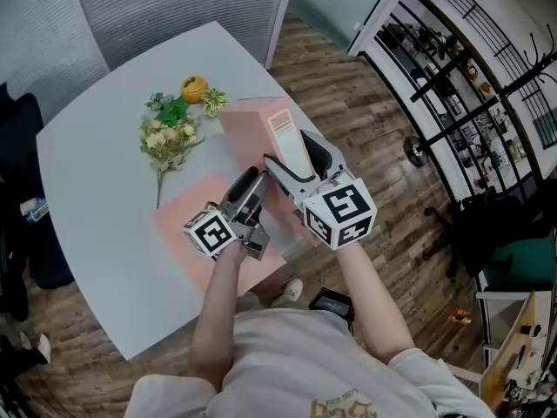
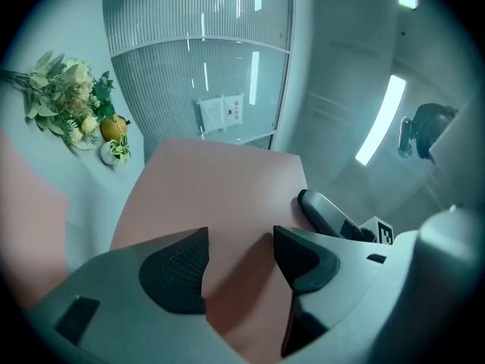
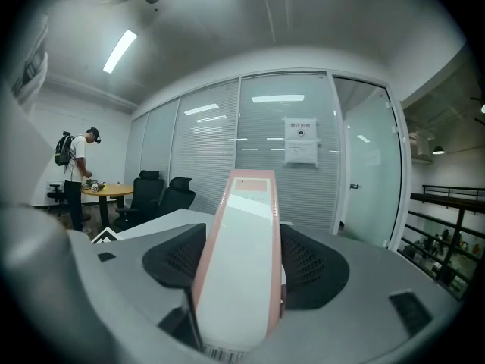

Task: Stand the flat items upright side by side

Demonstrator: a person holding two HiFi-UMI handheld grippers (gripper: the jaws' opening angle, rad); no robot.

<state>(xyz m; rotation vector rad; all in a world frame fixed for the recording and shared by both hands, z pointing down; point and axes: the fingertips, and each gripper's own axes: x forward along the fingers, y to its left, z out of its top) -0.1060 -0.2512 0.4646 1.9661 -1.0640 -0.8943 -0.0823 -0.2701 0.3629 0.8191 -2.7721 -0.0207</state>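
Observation:
A pink box file (image 1: pixel 252 124) stands on edge on the white table (image 1: pixel 96 164), its white-labelled spine (image 3: pixel 242 241) facing me. My right gripper (image 1: pixel 291 168) is shut on that spine, one jaw pad on each side (image 3: pixel 241 268). A second pink flat item (image 1: pixel 187 220) lies flat on the table at the near left. My left gripper (image 1: pixel 252 188) hovers over it, beside the standing file. In the left gripper view its jaws (image 2: pixel 240 260) are apart, with the file's broad pink face (image 2: pixel 220 196) close behind them and nothing gripped.
A bunch of artificial flowers (image 1: pixel 170 133) and a small orange (image 1: pixel 193 87) lie on the table beyond the files. The table's right edge runs close to the standing file, with wooden floor past it. A person (image 3: pixel 76 173) stands far off at another table with black chairs.

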